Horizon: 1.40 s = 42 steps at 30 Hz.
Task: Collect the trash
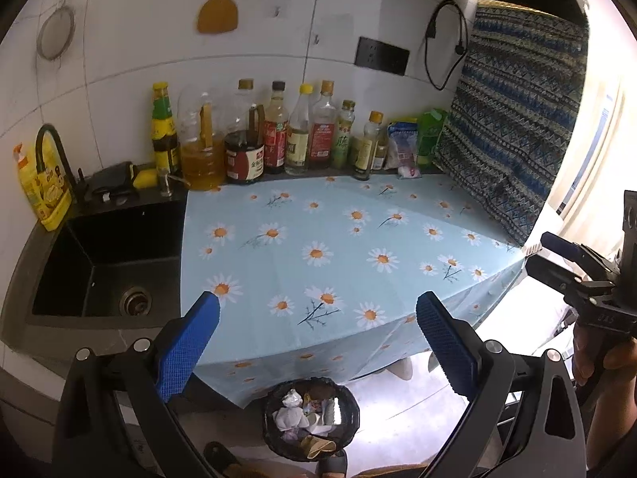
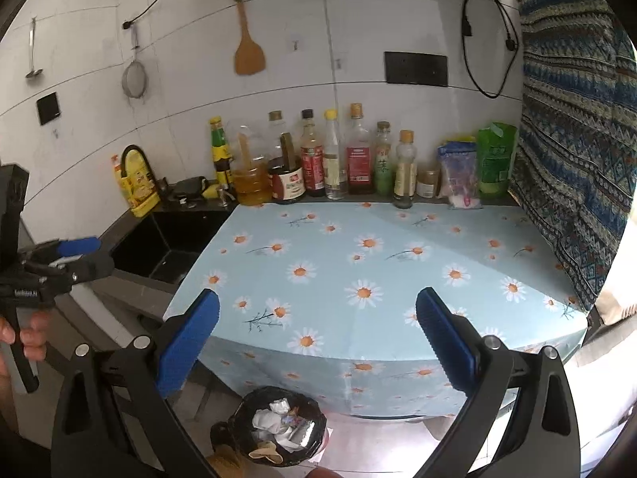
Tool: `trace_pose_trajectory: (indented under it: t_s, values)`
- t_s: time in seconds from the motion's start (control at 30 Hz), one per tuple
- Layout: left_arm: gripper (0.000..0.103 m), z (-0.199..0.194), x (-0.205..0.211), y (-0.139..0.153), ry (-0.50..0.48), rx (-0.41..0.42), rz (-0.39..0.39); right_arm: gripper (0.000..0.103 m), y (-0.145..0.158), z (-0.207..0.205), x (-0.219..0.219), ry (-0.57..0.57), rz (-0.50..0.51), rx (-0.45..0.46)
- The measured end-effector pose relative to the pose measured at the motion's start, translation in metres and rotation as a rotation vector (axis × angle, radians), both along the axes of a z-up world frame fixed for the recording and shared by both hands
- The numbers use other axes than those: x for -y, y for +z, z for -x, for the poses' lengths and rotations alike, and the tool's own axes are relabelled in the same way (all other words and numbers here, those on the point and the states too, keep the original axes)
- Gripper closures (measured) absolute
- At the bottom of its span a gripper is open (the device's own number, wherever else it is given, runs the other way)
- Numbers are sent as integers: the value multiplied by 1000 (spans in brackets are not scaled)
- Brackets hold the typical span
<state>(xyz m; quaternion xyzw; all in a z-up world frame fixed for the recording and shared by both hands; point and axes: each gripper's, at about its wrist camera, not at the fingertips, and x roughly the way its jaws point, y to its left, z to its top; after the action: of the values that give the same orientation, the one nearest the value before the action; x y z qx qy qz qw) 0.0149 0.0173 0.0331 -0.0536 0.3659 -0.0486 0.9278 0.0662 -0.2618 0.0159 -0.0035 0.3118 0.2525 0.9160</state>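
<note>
Nearest, on the floor below the surface's front edge, the black-lined trash bin (image 1: pixel 310 418) already holds crumpled paper and wrappers. Both the left hand-held gripper (image 1: pixel 318 310) and the right hand-held gripper (image 2: pixel 318 310) hover with jaws spread, holding nothing. Beyond them the daisy-print surface (image 1: pixel 318 219) shows no loose trash before the condiment bottles (image 1: pixel 278 135), so collecting looks finished; next comes a check for leftovers.

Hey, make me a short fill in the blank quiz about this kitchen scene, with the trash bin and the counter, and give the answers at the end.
1. The trash bin on the floor is lined with a ____ bag.
2. The tablecloth is printed with ____ flowers.
3. Both the left tool and the right tool have their jaws ____.
4. The wooden spatula hangs on the ____.

Answers: black; daisy; open; wall
</note>
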Motion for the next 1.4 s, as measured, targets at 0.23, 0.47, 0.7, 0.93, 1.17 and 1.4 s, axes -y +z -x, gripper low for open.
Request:
trace_pose_trajectory:
  t_s: [0.23, 0.47, 0.7, 0.93, 1.17, 1.4]
  values:
    - [7, -3, -12, -11, 12, -34, 33, 5, -4, -7, -16, 24, 3, -25]
    - [7, -4, -18, -20, 30, -64, 26, 5, -13, -9, -28, 34, 34, -38]
    - [7, 2, -16, -23, 26, -74, 12, 5, -15, -3, -27, 45, 23, -59]
    - [7, 9, -20, -24, 54, -79, 17, 5, -16, 1, -14, 51, -6, -84]
    - [7, 16, -17, -26, 47, -84, 26, 5, -20, 9, -11, 47, 17, -77]
    - [7, 20, -11, -27, 30, -87, 9, 5, -19, 15, -14, 54, 11, -74]
